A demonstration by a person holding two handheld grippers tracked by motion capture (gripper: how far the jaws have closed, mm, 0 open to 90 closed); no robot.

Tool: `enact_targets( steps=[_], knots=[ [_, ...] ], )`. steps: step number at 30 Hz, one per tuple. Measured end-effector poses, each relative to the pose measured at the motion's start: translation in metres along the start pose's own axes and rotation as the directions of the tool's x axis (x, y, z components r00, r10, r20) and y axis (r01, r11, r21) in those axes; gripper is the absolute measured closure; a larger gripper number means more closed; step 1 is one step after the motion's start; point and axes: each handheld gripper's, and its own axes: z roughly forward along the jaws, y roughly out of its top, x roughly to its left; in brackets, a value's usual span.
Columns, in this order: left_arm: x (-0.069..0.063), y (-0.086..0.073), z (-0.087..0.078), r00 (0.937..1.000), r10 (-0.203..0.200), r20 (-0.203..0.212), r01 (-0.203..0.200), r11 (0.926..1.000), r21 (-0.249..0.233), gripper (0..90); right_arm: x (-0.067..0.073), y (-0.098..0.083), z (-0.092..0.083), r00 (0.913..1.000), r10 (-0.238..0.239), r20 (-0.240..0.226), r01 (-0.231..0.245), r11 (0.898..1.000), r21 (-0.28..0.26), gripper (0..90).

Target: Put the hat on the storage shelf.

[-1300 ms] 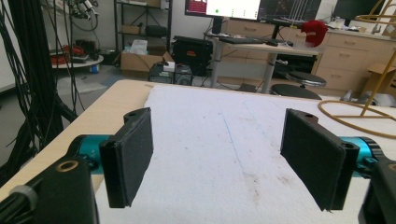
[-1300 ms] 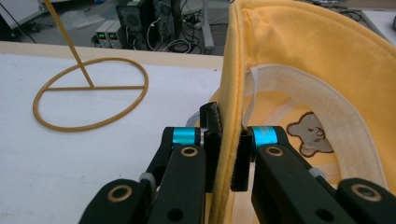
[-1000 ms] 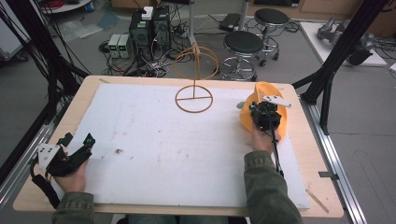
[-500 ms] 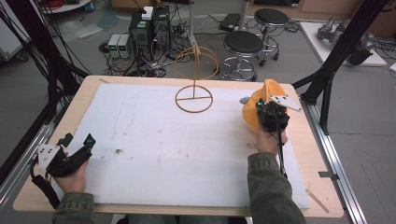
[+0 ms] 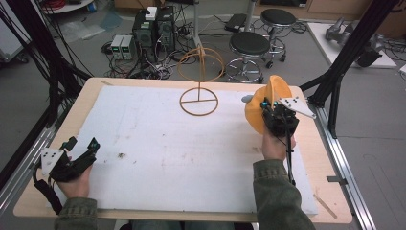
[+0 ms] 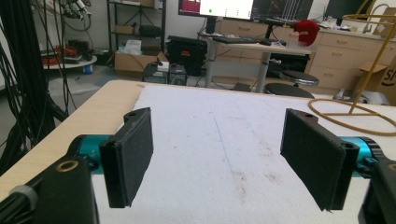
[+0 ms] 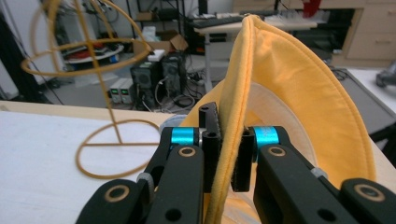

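White table pad (image 5: pixel 191 158): right hand-held gripper (image 7: pixel 224 154) clamps yellow hat (image 7: pixel 289 93) brim.

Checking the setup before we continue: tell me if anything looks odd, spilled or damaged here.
Nothing is damaged. The white mat carries small dark specks and smudges near its middle left. The yellow hat is pinched by its edge in the right hand-held gripper, which looks deliberate.
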Motion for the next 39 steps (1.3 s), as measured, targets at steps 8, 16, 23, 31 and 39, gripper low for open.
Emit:
enact_targets(
  steps=[8,16,23,31,39],
  knots=[
    [-0.001,0.0,0.0,1.0,0.002,0.007,-0.002,1.0,0.0,25.7,0.027,0.011,-0.012,0.996,-0.021,-0.087,0.017,0.999,-0.05,86.0],
    [0.0,0.0,0.0,1.0,-0.001,0.003,0.001,1.0,-0.002,25.7,0.058,0.018,-0.021,0.9839,-0.058,-0.169,0.043,0.995,-0.089,86.0],
    [0.0,0.0,0.0,1.0,-0.002,0.003,0.002,1.0,-0.002,25.7,0.077,0.023,-0.031,0.9713,-0.085,-0.222,0.059,0.991,-0.118,85.9],
    [0.0,0.0,0.0,1.0,-0.001,0.003,0.001,1.0,-0.002,25.7,0.091,0.027,-0.042,0.9575,-0.091,-0.274,0.054,0.989,-0.141,85.8],
    [-0.001,0.0,0.001,1.0,-0.003,0.008,0.003,1.0,-0.001,25.7,0.106,0.03,-0.049,0.9388,-0.11,-0.326,0.062,0.986,-0.154,85.9]
  ],
)
